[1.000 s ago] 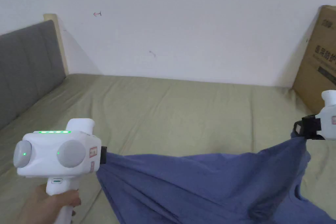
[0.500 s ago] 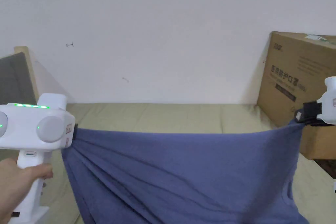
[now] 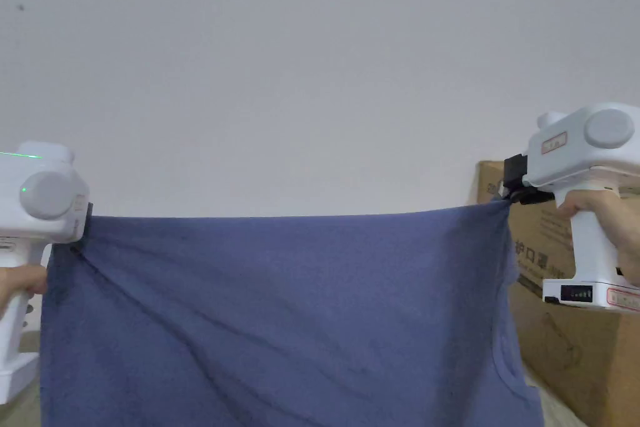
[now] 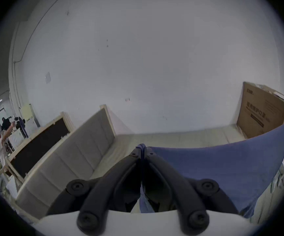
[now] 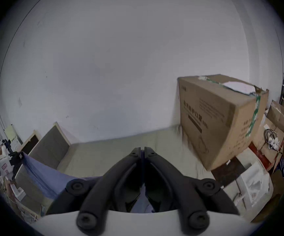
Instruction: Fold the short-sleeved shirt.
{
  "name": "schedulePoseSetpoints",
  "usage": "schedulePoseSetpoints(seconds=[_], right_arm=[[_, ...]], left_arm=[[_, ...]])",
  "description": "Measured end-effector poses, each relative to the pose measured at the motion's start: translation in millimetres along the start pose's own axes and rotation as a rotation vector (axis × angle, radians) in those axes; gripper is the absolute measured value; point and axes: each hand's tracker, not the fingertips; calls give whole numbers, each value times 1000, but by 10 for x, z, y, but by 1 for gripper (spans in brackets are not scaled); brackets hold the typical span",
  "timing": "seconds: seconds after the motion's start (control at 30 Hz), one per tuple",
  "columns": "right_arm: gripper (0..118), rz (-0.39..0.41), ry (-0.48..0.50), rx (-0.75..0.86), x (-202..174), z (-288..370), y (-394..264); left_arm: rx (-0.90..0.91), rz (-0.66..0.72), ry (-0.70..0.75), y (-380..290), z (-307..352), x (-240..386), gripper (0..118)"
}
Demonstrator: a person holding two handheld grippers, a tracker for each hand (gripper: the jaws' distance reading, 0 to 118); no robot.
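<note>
The blue short-sleeved shirt [image 3: 281, 322] hangs spread wide in the air in front of me, its top edge stretched taut between my two grippers. My left gripper [image 3: 89, 222] is shut on the shirt's top left corner. In the left gripper view a fold of blue cloth [image 4: 222, 168] pokes out between the closed tips of the left gripper [image 4: 142, 148]. My right gripper [image 3: 507, 194] is shut on the top right corner; in the right gripper view the right gripper [image 5: 142, 150] has its jaws pressed together, with blue cloth [image 5: 143, 204] below them. The shirt's lower part hangs out of view.
A bed with an olive sheet [image 4: 188, 137] and a grey padded headboard [image 4: 80, 154] lies below the shirt. A large cardboard box [image 5: 222, 120] stands on the bed's right end against the white wall. More boxes and clutter [image 5: 270, 146] sit beyond it.
Both grippers have lifted the shirt off the bed, from low and slack to chest height and taut. The head camera has tilted upward.
</note>
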Motion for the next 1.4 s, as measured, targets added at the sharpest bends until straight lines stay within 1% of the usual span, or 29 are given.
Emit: schedulePoseSetpoints(seconds=[0.1,0.13,0.17,0.2,0.23,0.3,0.33,0.37,0.43,0.47,0.57,0.67,0.8,0.9,0.93,1.0,1.07,1.1,1.13,1.17,1.2,1.27,1.4], right_arm=[[1,4,-9,38,-127,-92,396],[1,-11,-11,61,-162,-90,515],[1,-37,9,93,-195,-75,622],[1,-30,22,103,-229,-72,720],[1,-16,15,113,-296,-46,795],[1,19,-26,139,-387,-38,952],[1,20,-26,146,-415,-31,1006],[1,16,-16,150,-546,121,945],[1,11,11,164,-591,157,970],[1,19,11,166,-626,161,973],[1,45,4,151,-631,20,910],[1,26,22,73,-521,-332,736],[1,60,-41,-52,-422,-917,203],[1,41,-56,-170,-236,-1502,-329],[1,34,-69,-221,-175,-1698,-549],[1,37,-101,-314,-64,-2040,-1000],[1,36,-132,-411,78,-2382,-1477],[1,10,-121,-472,140,-2489,-1683],[1,-36,-104,-501,194,-2574,-1912],[1,-52,-114,-533,226,-2638,-2128],[1,-59,-143,-555,267,-2697,-2315],[1,-65,-141,-622,357,-2766,-2660],[1,-57,-153,-671,569,-2714,-3079]], left_arm=[[52,-14,27,397,-171,-46,1],[70,-23,52,524,-209,-49,1],[86,-19,67,646,-283,-63,1],[100,-9,71,745,-298,-77,1],[120,41,78,844,-288,-95,1],[156,65,51,1004,-318,-134,1],[174,88,58,1069,-327,-143,1],[171,65,65,1130,-353,-137,1],[198,54,114,1172,-438,-113,1],[199,26,123,1167,-477,-106,1],[181,25,114,1016,-658,-64,1],[142,33,117,717,-918,19,1],[48,19,97,123,-1371,216,1],[-54,-36,107,-518,-1790,461,1],[-122,-66,103,-772,-1950,543,1],[-239,-82,78,-1278,-2211,685,1],[-340,-66,56,-1835,-2446,798,1],[-387,-69,61,-2046,-2494,843,1],[-430,-65,60,-2299,-2569,883,1],[-474,-71,56,-2524,-2626,915,1],[-505,-67,59,-2714,-2654,940,1],[-569,-79,52,-3029,-2756,930,1],[-581,-73,33,-3340,-2620,799,1]])
